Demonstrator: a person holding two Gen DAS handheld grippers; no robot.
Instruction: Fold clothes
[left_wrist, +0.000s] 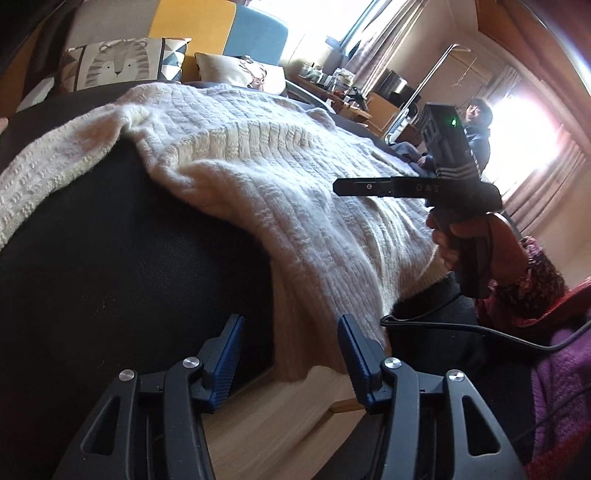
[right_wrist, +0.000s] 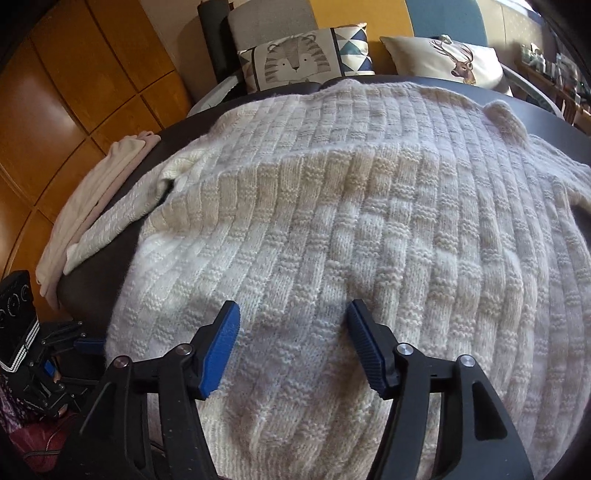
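Dark table bears cream sweater.

The sweater under the right gripper's fingers is chunky cream wool knit, ribbed and a bit fuzzy. It lies on a matt black tabletop, slightly grainy, ahead of the left fingers. Finger pads are ridged blue rubbery plastic, arms matt black plastic with shiny metal rivets. Left of the right fingers, glossy orange-brown wooden panels; smooth, thin folded cloth too.
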